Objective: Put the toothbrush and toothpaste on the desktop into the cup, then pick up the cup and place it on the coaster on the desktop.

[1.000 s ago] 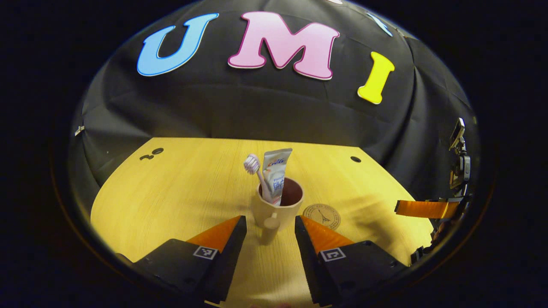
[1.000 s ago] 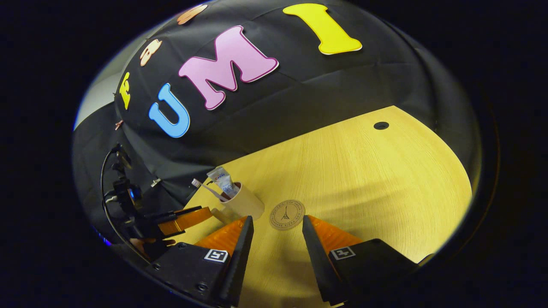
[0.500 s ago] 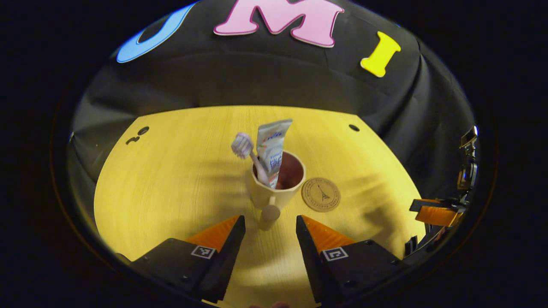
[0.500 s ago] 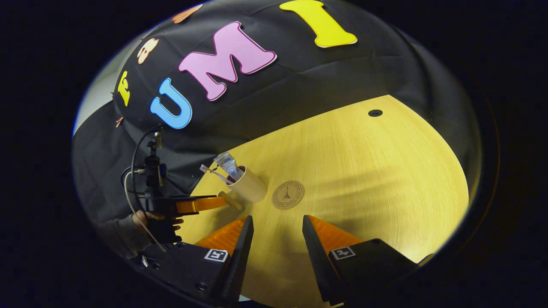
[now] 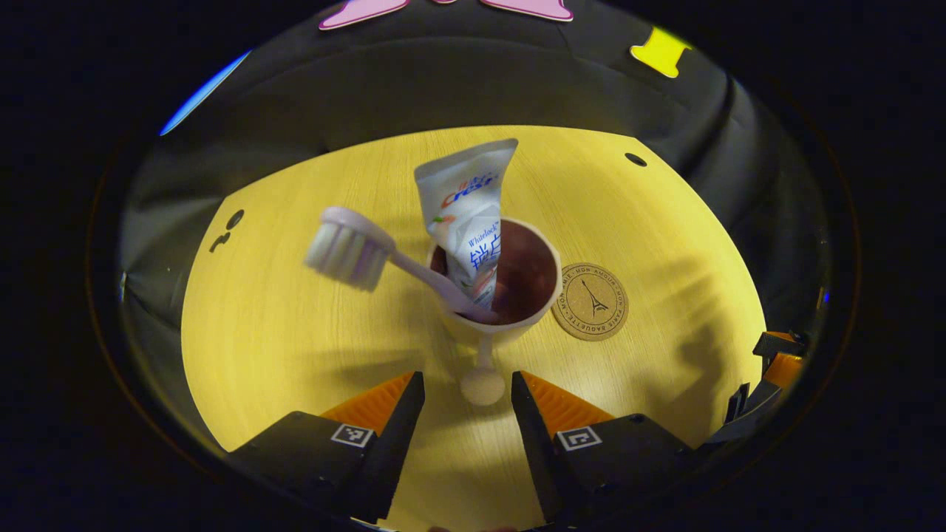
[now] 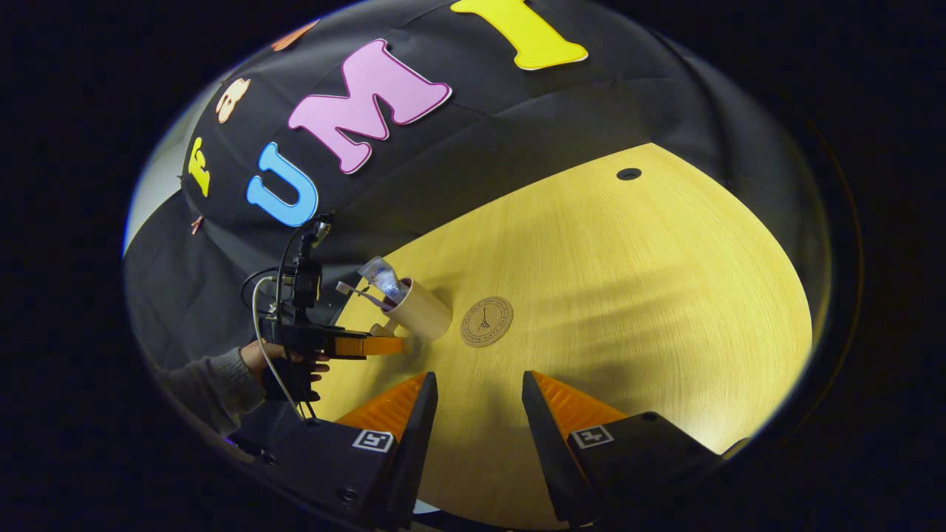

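A beige cup point(image 5: 517, 325) with a dark inside stands on the yellow desktop point(image 5: 295, 325). A white toothpaste tube point(image 5: 469, 207) and a pale toothbrush point(image 5: 347, 251) stick out of it, the brush head leaning left. The cup's knobbed handle point(image 5: 482, 383) sits between the fingertips of my left gripper point(image 5: 465, 395), which is open and looks down into the cup; the fingers do not press on the handle. A round brown coaster point(image 5: 590, 301) lies just right of the cup, bare. My right gripper point(image 6: 478, 388) is open over bare desktop, with the coaster point(image 6: 486, 322) ahead and the cup point(image 6: 421, 316) to the left.
In the right gripper view a sleeved hand point(image 6: 284, 358) holds the left gripper point(image 6: 362, 345) at the cup. Small dark holes point(image 5: 634, 159) mark the desktop's far corners. The black cloth wall point(image 6: 480, 162) rises behind the desk's back edge.
My left gripper has moved in on the cup and tipped downward, so the handle now lies between its fingertips. The right gripper has drawn back a little from the coaster.
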Tool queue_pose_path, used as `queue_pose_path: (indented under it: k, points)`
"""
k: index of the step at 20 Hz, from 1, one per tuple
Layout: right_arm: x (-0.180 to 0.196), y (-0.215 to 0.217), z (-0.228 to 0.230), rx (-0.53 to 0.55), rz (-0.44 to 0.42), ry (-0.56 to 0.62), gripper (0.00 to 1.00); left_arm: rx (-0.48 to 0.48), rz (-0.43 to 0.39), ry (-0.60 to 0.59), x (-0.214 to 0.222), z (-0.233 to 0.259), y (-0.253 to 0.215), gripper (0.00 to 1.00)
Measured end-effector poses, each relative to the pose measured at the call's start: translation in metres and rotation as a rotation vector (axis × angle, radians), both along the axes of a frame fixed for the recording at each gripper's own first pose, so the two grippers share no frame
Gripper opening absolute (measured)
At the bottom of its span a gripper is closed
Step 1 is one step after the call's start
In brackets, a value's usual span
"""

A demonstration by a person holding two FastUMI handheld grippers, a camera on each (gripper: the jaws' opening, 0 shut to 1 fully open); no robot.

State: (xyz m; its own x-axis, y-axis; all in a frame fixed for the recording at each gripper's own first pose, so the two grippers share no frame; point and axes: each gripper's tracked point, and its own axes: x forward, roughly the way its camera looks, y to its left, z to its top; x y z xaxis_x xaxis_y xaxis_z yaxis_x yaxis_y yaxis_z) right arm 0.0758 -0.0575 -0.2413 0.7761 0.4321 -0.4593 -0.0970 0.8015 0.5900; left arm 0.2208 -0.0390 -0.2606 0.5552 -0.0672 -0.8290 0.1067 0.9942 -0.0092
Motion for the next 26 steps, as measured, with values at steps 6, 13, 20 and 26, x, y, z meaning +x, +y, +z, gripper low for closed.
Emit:
queue_pose_path:
  k: [6,13,20,26]
  points:
    - [0.012,-0.019,-0.013,0.002,-0.038,0.021,0.71,0.005,-0.006,0.048,0.017,-0.014,-0.004,0.74]
    - [0.013,-0.025,-0.021,0.017,-0.060,0.042,0.71,0.038,-0.024,0.124,0.025,-0.031,-0.007,0.41]
    - [0.011,-0.014,-0.029,0.019,-0.041,0.068,0.71,0.017,-0.016,0.121,0.026,-0.031,-0.008,0.33]
    - [0.009,-0.012,-0.028,0.026,-0.047,0.066,0.71,0.038,-0.020,0.083,0.023,-0.015,-0.010,0.37]
